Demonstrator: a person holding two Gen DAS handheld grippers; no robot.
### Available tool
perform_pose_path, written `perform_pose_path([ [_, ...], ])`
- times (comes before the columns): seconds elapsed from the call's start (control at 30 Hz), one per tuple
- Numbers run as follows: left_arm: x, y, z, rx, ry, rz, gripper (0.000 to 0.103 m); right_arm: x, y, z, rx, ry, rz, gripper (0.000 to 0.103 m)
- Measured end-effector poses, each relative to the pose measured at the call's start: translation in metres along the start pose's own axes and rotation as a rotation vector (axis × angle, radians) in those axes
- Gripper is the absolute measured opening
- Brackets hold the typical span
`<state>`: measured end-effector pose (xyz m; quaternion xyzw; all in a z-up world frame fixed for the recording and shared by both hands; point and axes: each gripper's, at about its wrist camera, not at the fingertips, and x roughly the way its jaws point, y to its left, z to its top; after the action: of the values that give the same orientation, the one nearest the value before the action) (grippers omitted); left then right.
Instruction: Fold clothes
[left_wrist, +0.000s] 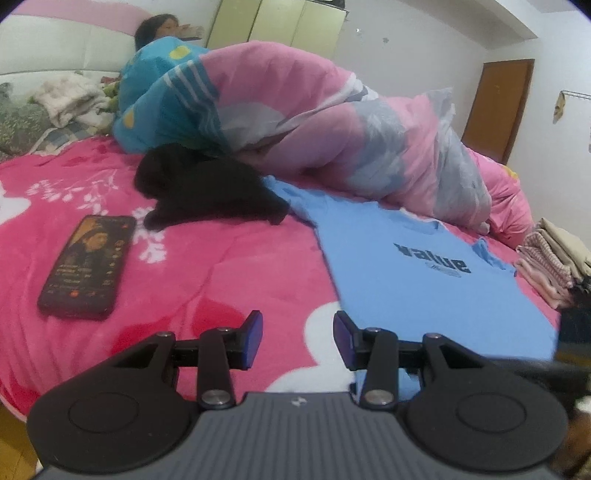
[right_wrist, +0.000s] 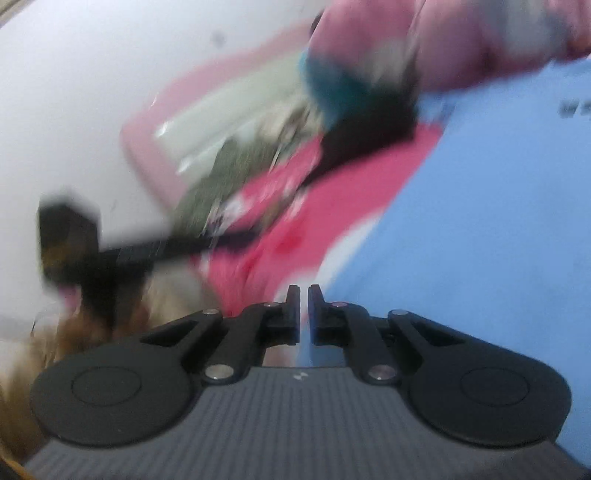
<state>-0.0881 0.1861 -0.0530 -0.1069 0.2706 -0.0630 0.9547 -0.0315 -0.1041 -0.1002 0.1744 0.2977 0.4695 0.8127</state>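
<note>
**Both claws hung empty over a blue T-shirt spread on the bed**

Left gripper (left_wrist: 297, 334) hovered with its jaws partly spread and nothing between them, poised above the near edge of the bed (left_wrist: 229, 273), just where the pink floral cover met the left hem side of the blue T-shirt (left_wrist: 417, 280). Right gripper (right_wrist: 303, 308) had its fingers pressed almost together, only a thin slit showing, and it pinched nothing; its view was badly smeared, though blue cloth filled the right side of it.

The shirt lay flat, front up, with dark lettering on the chest, its collar toward the far side by the rumpled pink quilt (left_wrist: 332, 122) and its hem toward the near edge. A black garment (left_wrist: 207, 192) sat bunched beside its far left sleeve, touching or slightly overlapping it. A phone (left_wrist: 88, 266) rested well to the left on the cover, and a stack of folded clothes (left_wrist: 554, 258) stood at the right edge.

By its look the shirt was thin knit: light, limp, not slippery on the fleecy cover, and in no way fragile. It would likely sag and wrinkle if lifted from one point. Sound holds seemed to be the two hem corners or a shoulder and the hem on one side, pinching both layers at the edge.
</note>
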Motion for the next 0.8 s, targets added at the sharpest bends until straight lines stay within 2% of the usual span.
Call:
perform_pose_path([
  [0.07, 0.003, -0.008, 0.002, 0.016, 0.004, 0.002, 0.044, 0.020, -0.008, -0.001, 0.043, 0.035, -0.034, 0.005],
  [0.1, 0.005, -0.012, 0.003, 0.023, 0.005, 0.005, 0.044, 0.027, -0.004, -0.008, 0.033, 0.064, -0.024, 0.005],
  [0.17, 0.009, -0.018, 0.005, 0.032, 0.009, 0.011, 0.044, 0.038, 0.015, -0.028, -0.031, 0.112, 0.010, 0.005],
  [0.27, 0.014, -0.024, 0.009, 0.038, 0.014, 0.012, 0.044, 0.046, 0.042, -0.052, -0.086, 0.244, 0.112, 0.005],
  [0.33, 0.015, -0.028, 0.013, 0.051, 0.009, 0.015, 0.044, 0.033, 0.049, -0.048, -0.146, 0.197, 0.082, 0.005],
  [0.47, 0.016, -0.030, 0.019, 0.053, 0.006, 0.024, 0.049, 0.008, 0.014, -0.007, -0.034, 0.028, -0.052, 0.005],
  [0.53, 0.018, -0.031, 0.024, 0.043, 0.013, 0.011, 0.051, 0.008, -0.002, -0.001, 0.007, 0.022, -0.085, 0.005],
  [0.63, 0.025, -0.038, 0.028, 0.043, 0.022, -0.022, 0.059, 0.022, -0.004, -0.020, 0.044, 0.152, 0.020, 0.005],
  [0.7, 0.034, -0.044, 0.030, 0.046, 0.035, -0.041, 0.063, 0.020, -0.002, -0.034, 0.071, 0.254, 0.150, 0.006],
  [0.73, 0.039, -0.048, 0.030, 0.045, 0.044, -0.052, 0.064, 0.011, -0.004, -0.036, 0.077, 0.254, 0.175, 0.006],
  [0.8, 0.052, -0.055, 0.029, 0.034, 0.067, -0.086, 0.067, -0.023, -0.022, -0.024, 0.119, 0.140, 0.124, 0.006],
])
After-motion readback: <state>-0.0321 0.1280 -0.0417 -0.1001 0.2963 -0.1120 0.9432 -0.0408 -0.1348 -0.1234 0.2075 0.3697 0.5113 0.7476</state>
